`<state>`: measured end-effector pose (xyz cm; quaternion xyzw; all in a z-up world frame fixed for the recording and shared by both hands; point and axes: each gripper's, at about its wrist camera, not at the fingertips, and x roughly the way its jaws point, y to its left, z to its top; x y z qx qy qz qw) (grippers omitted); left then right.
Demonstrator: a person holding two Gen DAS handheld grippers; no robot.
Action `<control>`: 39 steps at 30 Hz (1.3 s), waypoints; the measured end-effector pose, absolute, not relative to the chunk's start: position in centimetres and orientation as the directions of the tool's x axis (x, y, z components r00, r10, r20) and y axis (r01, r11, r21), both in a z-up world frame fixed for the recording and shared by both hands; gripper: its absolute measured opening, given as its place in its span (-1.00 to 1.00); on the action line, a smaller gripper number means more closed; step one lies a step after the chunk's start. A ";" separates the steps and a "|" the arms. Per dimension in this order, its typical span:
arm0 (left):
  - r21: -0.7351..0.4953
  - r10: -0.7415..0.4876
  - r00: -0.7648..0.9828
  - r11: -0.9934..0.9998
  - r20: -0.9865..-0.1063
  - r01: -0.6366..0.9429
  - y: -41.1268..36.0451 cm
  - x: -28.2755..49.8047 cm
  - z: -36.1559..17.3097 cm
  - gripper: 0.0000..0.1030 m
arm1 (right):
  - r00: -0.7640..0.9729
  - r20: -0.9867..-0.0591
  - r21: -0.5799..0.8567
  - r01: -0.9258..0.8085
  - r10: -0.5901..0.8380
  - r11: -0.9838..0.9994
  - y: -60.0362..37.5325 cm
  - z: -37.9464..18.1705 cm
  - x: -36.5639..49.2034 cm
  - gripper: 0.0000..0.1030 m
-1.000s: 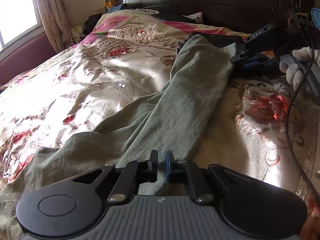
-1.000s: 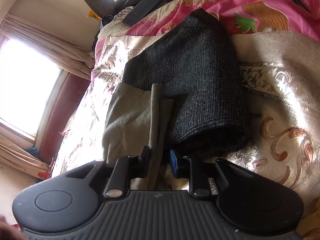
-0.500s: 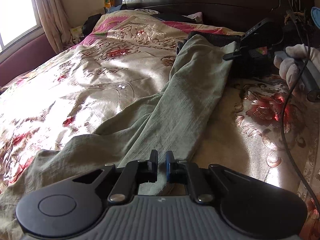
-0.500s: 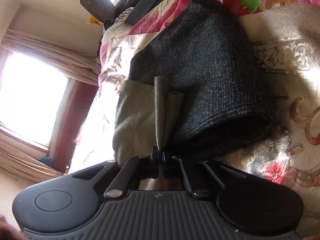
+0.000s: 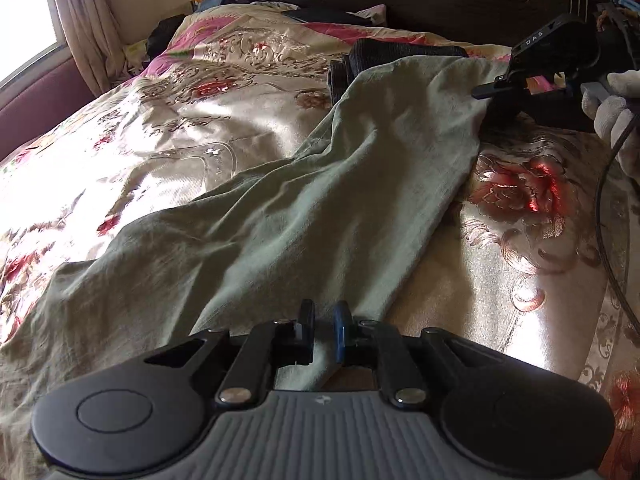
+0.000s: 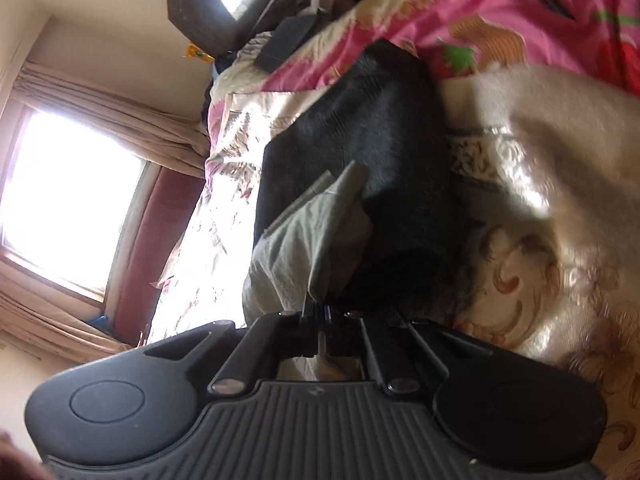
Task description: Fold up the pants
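Olive-green pants lie spread across the floral bedspread, one leg running up toward the headboard. My left gripper sits at the near edge of that leg, its jaws opening slightly while cloth is still pinched between the pads. At the far end of the leg my right gripper, held by a white-gloved hand, grips the cloth. In the right wrist view the right gripper has a fold of the pants pinched between narrow jaws that are easing open a little.
A folded black knitted garment lies under and behind the far pants leg, also seen as the black garment. A dark headboard stands behind. A black cable hangs at the right. A pink quilt and a window are visible.
My right gripper closed on the end of the pants leg and drew it to the right, lifting that end over the black garment. The left gripper stayed in place.
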<state>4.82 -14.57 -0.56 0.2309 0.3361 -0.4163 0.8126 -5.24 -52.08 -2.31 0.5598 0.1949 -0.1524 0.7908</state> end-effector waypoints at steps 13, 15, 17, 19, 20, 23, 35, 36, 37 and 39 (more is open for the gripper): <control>0.150 -0.515 0.549 0.624 -0.658 0.767 -11.7 9.3 2.2 -0.28 | 0.802 -0.592 0.683 0.549 -0.074 0.481 -53.2 -0.7 -3.7 -0.70; 0.186 -0.475 0.578 0.644 -0.664 0.742 -11.3 10.8 1.7 -0.28 | 0.784 -0.611 0.650 0.576 -0.110 0.496 -53.3 0.2 -4.9 -0.48; 0.181 -0.464 0.585 0.660 -0.665 0.729 -10.9 12.1 1.4 -0.28 | 0.773 -0.619 0.613 0.584 -0.135 0.532 -52.9 1.4 -5.7 -0.45; 0.190 -0.465 0.594 0.660 -0.657 0.727 -10.7 12.8 1.4 -0.28 | 0.740 -0.646 0.514 0.602 -0.187 0.610 -51.6 2.9 -5.8 -0.46; 0.205 -0.466 0.599 0.652 -0.651 0.730 -10.8 13.0 1.4 -0.28 | 0.722 -0.659 0.456 0.607 -0.211 0.651 -50.9 3.5 -5.6 -0.46; 0.234 -0.473 0.600 0.625 -0.645 0.745 -11.2 13.7 1.3 -0.28 | 0.709 -0.674 0.460 0.623 -0.208 0.632 -50.6 3.6 -5.9 -0.32; 0.303 -0.485 0.527 0.467 -0.697 0.831 -13.2 15.7 -0.5 -0.28 | 0.769 -0.623 0.168 0.306 -0.140 0.937 -44.5 8.7 -1.0 -0.15; 0.310 -0.487 0.526 0.457 -0.697 0.834 -13.3 15.8 -0.4 -0.28 | 0.747 -0.660 0.113 0.201 -0.078 0.973 -43.1 8.3 1.9 -0.15; 0.312 -0.490 0.524 0.452 -0.696 0.836 -13.3 15.8 -0.1 -0.28 | 0.731 -0.680 0.043 0.121 -0.060 0.992 -41.9 7.7 4.2 -0.16; 0.309 -0.500 0.524 0.451 -0.690 0.837 -13.3 16.0 0.5 -0.28 | 0.712 -0.701 -0.073 -0.030 -0.030 0.997 -39.8 6.5 7.9 -0.16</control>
